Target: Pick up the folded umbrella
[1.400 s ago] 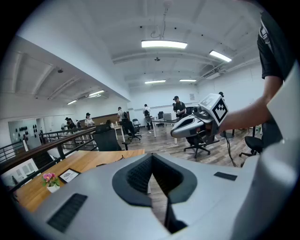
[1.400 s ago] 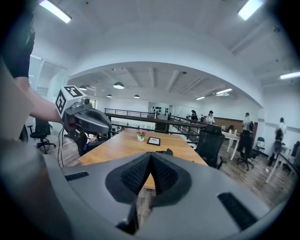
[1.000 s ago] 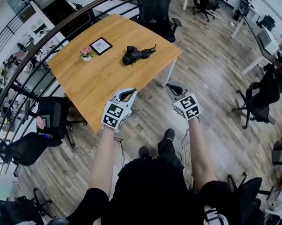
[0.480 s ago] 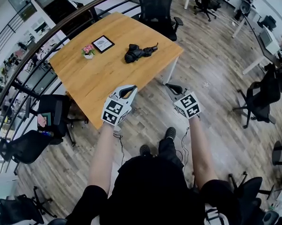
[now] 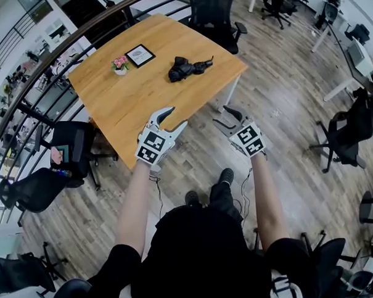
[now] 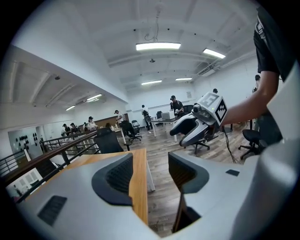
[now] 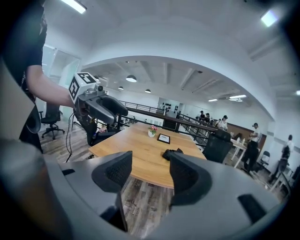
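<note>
Two bare arms reach out in front of the person in the head view. They are almost straight, side by side, with a gap between them. The left gripper point(image 5: 176, 117) points toward 1 o'clock, and its tips show against the near edge of the wooden table point(image 5: 132, 107). The right gripper point(image 5: 222, 115) points toward 11 o'clock and shows against the wood floor point(image 5: 277, 104), just off the table's near corner. Both grippers tip down a little.

Both claws are let go. Their jaws have just been opening, and now they stand wide apart with nothing between them. In the left gripper view only the table edge and the floor show in the gap. In the right gripper view the table top and the floor show in the gap.

The folded umbrella point(image 5: 188, 68) lies on the far part of the table. It is at about 12 o'clock from the grippers and well apart from both. It is a black bundle, and its thin end points toward 2 o'clock. At 9 o'clock from it stand a small flower pot point(image 5: 119, 65) and a picture frame point(image 5: 140, 55), close to each other.

Both hands are hidden under the marker cubes point(image 5: 150, 147). In the left gripper view the left jaw covers most of the table. In the right gripper view the umbrella is small and dark, just above the tip of the right jaw, and its folds are hard to make out. The person's body is cut off at the bottom of the head view.
</note>
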Available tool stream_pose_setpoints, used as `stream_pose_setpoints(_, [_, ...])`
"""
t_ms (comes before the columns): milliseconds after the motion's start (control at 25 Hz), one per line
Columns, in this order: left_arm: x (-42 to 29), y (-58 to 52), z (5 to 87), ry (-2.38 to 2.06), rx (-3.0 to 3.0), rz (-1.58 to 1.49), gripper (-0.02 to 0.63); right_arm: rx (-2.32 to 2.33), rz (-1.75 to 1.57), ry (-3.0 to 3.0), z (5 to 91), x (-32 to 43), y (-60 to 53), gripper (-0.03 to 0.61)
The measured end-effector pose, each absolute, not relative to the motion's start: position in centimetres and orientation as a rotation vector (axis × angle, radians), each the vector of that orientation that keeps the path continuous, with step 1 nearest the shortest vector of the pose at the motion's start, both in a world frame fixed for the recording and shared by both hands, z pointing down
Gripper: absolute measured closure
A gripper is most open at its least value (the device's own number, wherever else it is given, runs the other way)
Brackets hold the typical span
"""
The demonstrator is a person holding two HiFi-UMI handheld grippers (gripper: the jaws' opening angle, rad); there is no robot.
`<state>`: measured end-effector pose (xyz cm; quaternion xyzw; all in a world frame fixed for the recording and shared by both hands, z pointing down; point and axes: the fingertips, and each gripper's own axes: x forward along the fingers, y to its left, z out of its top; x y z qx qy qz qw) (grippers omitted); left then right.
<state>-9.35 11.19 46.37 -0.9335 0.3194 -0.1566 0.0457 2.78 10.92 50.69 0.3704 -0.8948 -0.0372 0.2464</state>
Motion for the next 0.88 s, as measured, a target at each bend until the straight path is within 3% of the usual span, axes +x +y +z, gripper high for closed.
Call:
stream_pose_setpoints(120, [-9.3,11.3,47.1,0.968,-2.841,-0.512,0.364,1.000,-0.114,-2.425,51.0,3.1,10.9,0.287])
stream_pose_setpoints(880, [-4.2,6.3,46.6,1.041,-2.837,-0.497,0.364,0.986,-0.079,-2.454,51.2,8.3,6.0,0.295])
